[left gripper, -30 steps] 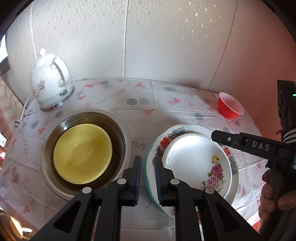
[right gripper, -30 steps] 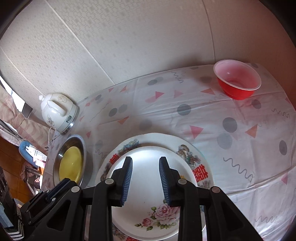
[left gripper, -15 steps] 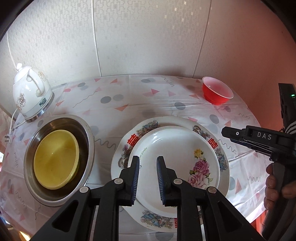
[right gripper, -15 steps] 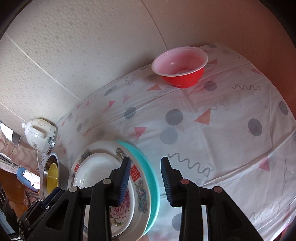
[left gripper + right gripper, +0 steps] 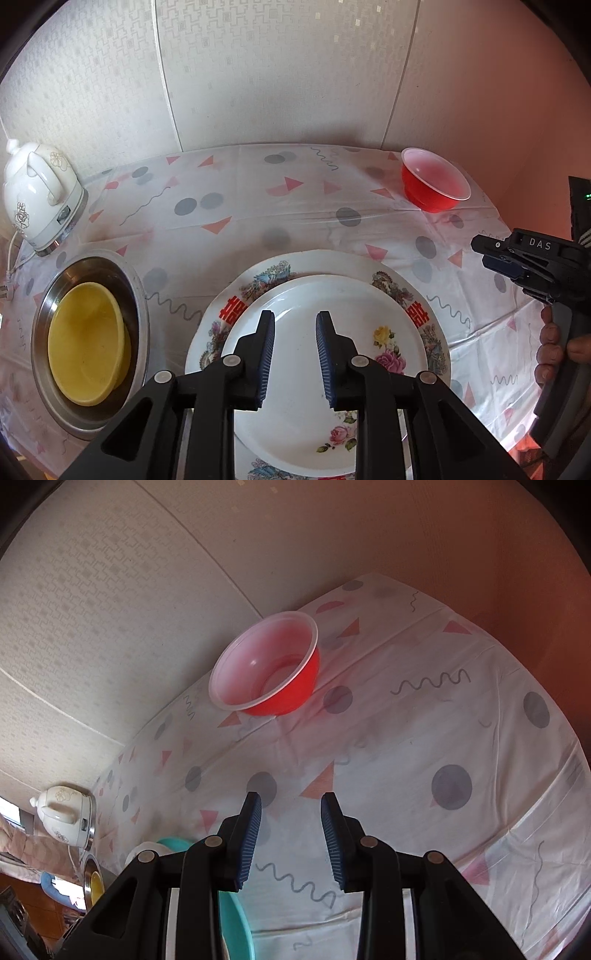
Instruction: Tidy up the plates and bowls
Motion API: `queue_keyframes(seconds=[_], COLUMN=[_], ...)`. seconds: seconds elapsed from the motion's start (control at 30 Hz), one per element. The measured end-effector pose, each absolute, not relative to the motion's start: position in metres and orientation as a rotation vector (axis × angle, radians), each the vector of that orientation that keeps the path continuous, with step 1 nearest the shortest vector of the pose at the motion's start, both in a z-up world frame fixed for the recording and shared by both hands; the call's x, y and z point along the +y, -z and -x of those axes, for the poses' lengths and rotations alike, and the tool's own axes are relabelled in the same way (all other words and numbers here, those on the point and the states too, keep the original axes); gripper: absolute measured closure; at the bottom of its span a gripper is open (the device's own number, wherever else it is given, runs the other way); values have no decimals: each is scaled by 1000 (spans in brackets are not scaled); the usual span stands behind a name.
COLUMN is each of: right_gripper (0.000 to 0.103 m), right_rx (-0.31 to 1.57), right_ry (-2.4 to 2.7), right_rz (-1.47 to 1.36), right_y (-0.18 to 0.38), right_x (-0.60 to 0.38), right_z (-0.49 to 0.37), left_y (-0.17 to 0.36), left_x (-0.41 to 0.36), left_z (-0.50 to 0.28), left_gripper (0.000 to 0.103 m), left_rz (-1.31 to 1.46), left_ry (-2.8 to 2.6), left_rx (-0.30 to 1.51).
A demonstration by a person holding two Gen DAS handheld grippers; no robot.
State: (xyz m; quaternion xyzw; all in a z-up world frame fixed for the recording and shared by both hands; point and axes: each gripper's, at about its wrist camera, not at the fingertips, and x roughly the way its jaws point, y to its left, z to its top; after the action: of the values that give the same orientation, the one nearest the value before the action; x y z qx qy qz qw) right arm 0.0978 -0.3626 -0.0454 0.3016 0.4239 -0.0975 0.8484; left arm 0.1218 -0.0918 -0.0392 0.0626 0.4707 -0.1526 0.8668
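Note:
A white plate with pink roses (image 5: 332,302) lies stacked on a larger plate with red characters on its rim (image 5: 266,280), near the table's front. My left gripper (image 5: 293,325) hangs just above that stack, its jaws opening with nothing between them. A yellow bowl (image 5: 86,343) sits inside a steel basin (image 5: 136,295) at the left. A red bowl (image 5: 273,664) stands at the far right by the wall. My right gripper (image 5: 291,812) is open and empty above bare tablecloth, pointing toward the red bowl; it also shows in the left wrist view as the right gripper (image 5: 491,254).
A white electric kettle (image 5: 35,195) with its cord stands at the back left. A teal rim (image 5: 236,915) of the plate stack shows behind the right gripper. The wall closes the table's far side, and a person's hand (image 5: 554,347) holds the right gripper's handle.
Both grippers have swung to the right. The left went from the gap between basin and plates to above the plates and widened a little. The right left the plates and now faces the red bowl.

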Motion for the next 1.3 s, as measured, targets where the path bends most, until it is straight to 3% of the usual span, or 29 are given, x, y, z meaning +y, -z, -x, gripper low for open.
queue_keyframes(seconds=[0.6,0.67,0.87,1.03,1.2,1.3], right_gripper=[69,77,83,84,83,70], right_rx=[862,885,943,1011,1051,1039], right_ry=[290,278,185,54,-30,-45], right_rz=[-715,-702,-620,-576,-522,-519], right_y=[51,57,62,66,65,61], right_x=[-425,-422,-398,-371,-341,-333], right_z=[-185,-193,-203,-209,-206,-202], left_y=[49,50,48,43,42,42], left_x=[-117,-118,-116,-114,-114,-117], left_z=[-155,-158,-173,-185,-196,-202], left_gripper=[79,79,79,79,73,73], left_rz=[-143,-137,-102,-48,5,22], left_ry=[363,364,369,376,370,364], left_rx=[1016,1020,1019,1019,1032,1041])
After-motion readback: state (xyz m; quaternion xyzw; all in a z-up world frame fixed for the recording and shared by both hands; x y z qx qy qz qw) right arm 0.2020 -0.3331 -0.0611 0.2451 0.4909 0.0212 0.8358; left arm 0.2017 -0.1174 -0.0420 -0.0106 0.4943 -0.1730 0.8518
